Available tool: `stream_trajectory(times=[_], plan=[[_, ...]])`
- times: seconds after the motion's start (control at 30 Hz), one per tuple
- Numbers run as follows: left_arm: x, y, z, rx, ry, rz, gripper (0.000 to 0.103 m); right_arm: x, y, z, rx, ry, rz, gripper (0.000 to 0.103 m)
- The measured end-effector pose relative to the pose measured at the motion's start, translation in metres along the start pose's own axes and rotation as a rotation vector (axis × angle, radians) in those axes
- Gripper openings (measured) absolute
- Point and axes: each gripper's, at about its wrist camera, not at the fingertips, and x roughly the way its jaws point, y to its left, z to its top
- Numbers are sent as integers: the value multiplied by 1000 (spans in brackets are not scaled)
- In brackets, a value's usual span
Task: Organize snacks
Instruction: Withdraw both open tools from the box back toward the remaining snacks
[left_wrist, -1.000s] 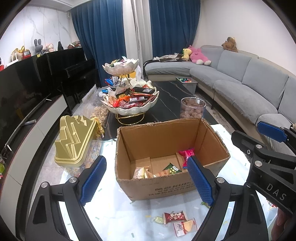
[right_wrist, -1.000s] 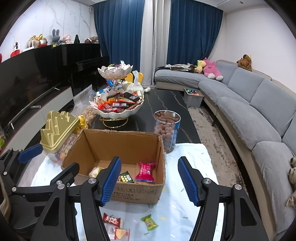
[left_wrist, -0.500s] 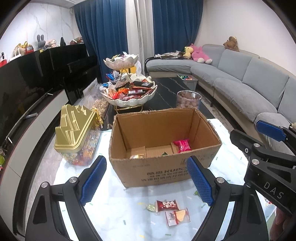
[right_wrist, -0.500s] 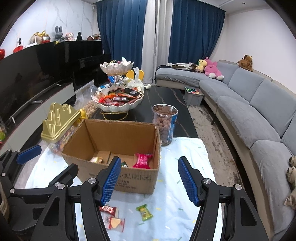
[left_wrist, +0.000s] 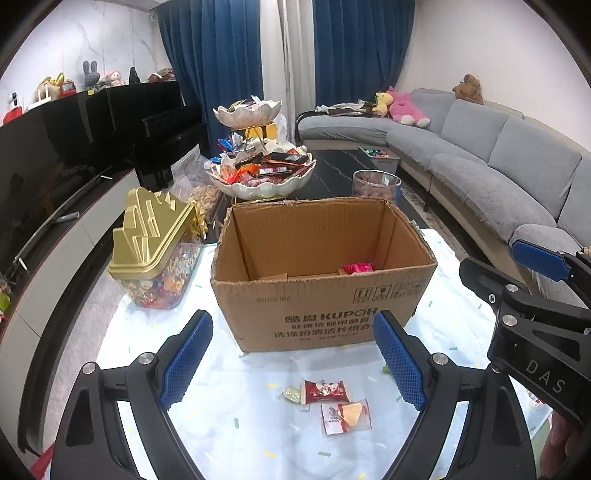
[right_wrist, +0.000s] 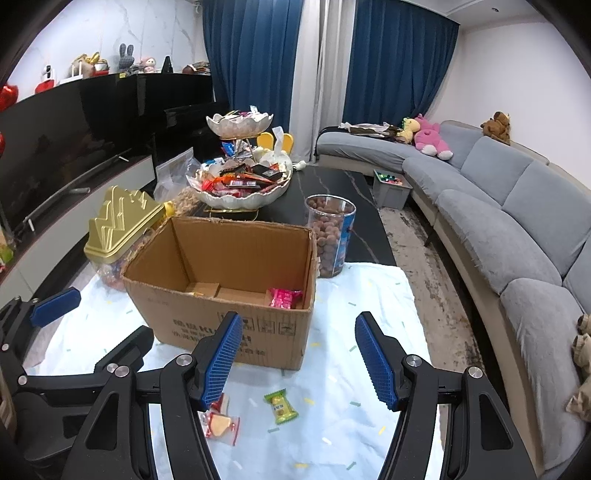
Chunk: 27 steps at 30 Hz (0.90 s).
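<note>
Both grippers hover over the white cloth (left_wrist: 229, 435) on the counter, jaws spread and holding nothing. Three loose snacks lie on the cloth in front of the box (left_wrist: 321, 280). Between the left gripper (left_wrist: 291, 363) jaws lie a red packet (left_wrist: 325, 390) and a wedge packet (left_wrist: 345, 413), touching. A green candy (right_wrist: 280, 406) lies between the right gripper (right_wrist: 297, 356) jaws. A pink packet (right_wrist: 284, 297) sits inside the box.
</note>
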Motion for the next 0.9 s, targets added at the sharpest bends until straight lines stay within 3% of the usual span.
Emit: stream_trajectory(times=[0.9], plan=[[12, -16, -68, -89, 25, 5, 89, 23, -3, -55, -97, 27, 72, 64]])
